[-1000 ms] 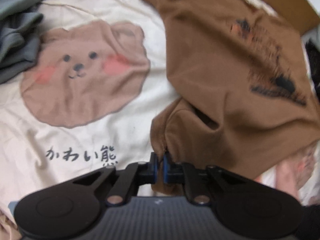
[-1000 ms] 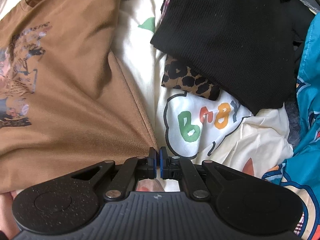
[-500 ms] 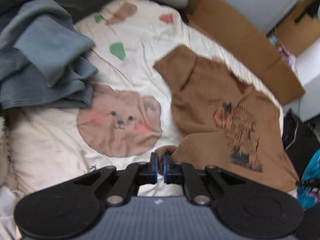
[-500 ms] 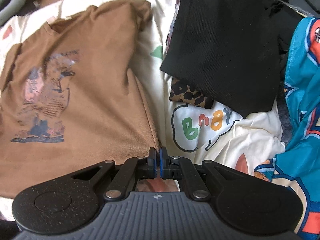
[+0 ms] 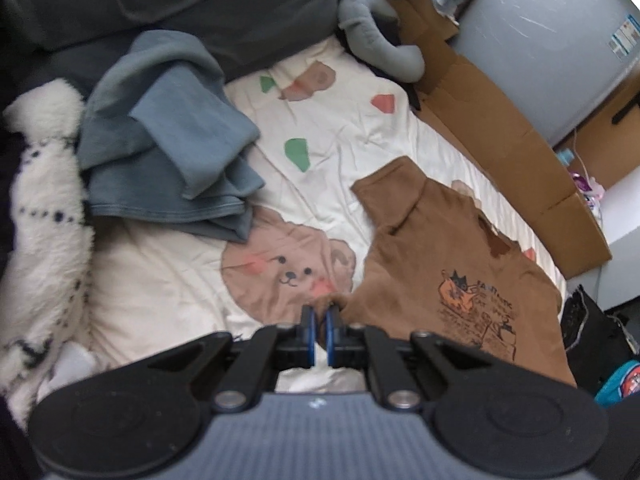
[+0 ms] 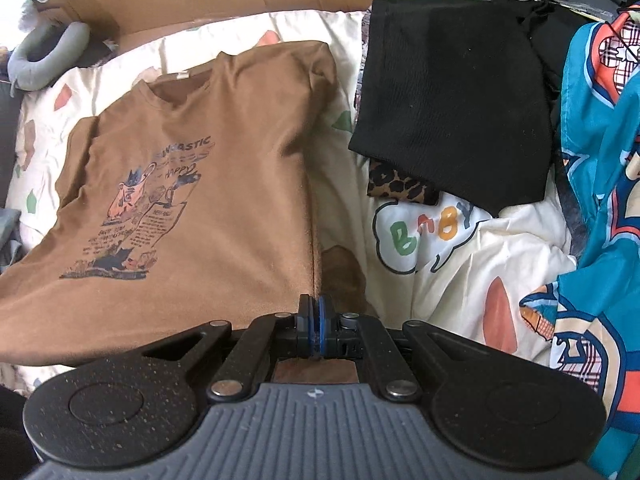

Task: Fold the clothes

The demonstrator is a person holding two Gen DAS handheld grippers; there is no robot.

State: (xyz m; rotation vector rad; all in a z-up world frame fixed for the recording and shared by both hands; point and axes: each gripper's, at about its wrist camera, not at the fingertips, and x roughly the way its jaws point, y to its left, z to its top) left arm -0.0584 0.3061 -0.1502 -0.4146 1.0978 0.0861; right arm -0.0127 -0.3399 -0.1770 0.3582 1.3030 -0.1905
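A brown T-shirt [image 6: 224, 168] with a cartoon print lies face up on the cream bedsheet [image 6: 472, 264], collar at the far end. In the left wrist view the same brown T-shirt [image 5: 440, 264] stretches away to the right. My left gripper [image 5: 319, 320] is shut on its near bottom corner, a small bunch of brown cloth between the blue pads. My right gripper [image 6: 314, 312] is shut on the hem's other bottom corner, right at the side seam. The hem between the two grippers is held up off the bed.
A pile of blue-grey clothes [image 5: 168, 148] and a white fluffy blanket [image 5: 44, 220] lie to the left. A folded black garment [image 6: 452, 92] over a leopard-print piece [image 6: 400, 188] sits on the right, with a turquoise printed cloth [image 6: 600, 200] beyond. Cardboard [image 5: 500, 132] lines the far bed edge.
Both grippers have risen and pulled back with the hem, so the shirt now lies stretched out flat and more of the bed shows. Both stay shut.
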